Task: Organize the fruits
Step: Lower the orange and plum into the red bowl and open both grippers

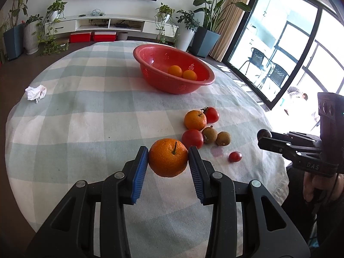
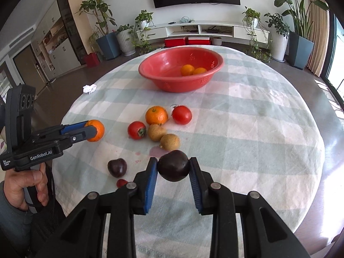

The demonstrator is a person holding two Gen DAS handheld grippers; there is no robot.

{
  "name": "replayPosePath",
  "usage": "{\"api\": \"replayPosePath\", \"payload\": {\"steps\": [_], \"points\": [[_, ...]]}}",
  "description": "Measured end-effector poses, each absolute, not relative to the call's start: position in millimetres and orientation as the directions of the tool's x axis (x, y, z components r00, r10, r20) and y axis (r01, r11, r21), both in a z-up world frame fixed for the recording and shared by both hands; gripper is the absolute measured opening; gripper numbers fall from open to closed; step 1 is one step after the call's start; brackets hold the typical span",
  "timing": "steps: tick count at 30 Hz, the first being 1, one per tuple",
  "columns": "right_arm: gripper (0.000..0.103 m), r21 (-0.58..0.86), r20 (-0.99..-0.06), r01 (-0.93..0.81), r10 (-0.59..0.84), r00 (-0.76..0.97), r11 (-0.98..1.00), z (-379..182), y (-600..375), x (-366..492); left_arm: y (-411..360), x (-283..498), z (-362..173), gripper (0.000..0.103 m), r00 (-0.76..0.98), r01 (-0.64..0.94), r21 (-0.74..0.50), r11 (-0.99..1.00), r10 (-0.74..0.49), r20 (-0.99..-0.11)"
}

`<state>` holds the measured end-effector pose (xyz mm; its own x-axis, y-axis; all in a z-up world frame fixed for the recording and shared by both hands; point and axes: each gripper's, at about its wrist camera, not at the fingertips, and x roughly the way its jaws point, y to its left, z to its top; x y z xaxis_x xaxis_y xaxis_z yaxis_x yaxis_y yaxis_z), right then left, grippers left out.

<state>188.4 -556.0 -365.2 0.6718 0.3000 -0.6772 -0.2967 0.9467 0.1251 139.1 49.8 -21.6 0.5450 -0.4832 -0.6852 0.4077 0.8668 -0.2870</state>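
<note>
Both tongs loaded for the red bowl (image 1: 206, 83), already holding 2 oranges: left tongs (image 1: 168, 158) clamped on an orange (image 1: 168, 157), right tongs (image 2: 173, 166) on a dark plum (image 2: 173, 165), remaining fruit clustered on the worktop (image 1: 86, 118).

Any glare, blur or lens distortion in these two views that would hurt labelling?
Left wrist view: balcony door blown out by daylight, table edge bowed by the fisheye, held orange sharp. Right wrist view: glare on the bare table rim, dark corner vignetting, held dark fruit and red bowl in focus.
</note>
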Motion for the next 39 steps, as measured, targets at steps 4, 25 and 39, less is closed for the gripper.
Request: {"api": "replayPosePath", "payload": {"steps": [4,25,39], "points": [[0.032,0.135,-0.620,-0.294,0.312,0.719,0.946,-335.6,-566.6,211.3,44.2,158.4,9.0,0.036,0.581,0.433,-0.243,0.868,-0.475,-0.661],[0.033,0.264,-0.629,-0.336,0.425,0.651,0.904,-329.5,-545.5,423.7,-68.8,323.6,6.6,0.036,0.517,0.564,0.015,0.825,-0.339,-0.786],[0.033,0.157,-0.681,-0.341,0.352,0.642,0.927,-360.8,-537.7,429.0,-93.9,334.0,-28.0,0.036,0.488,0.594,0.051,0.803,-0.309,-0.816]]}}
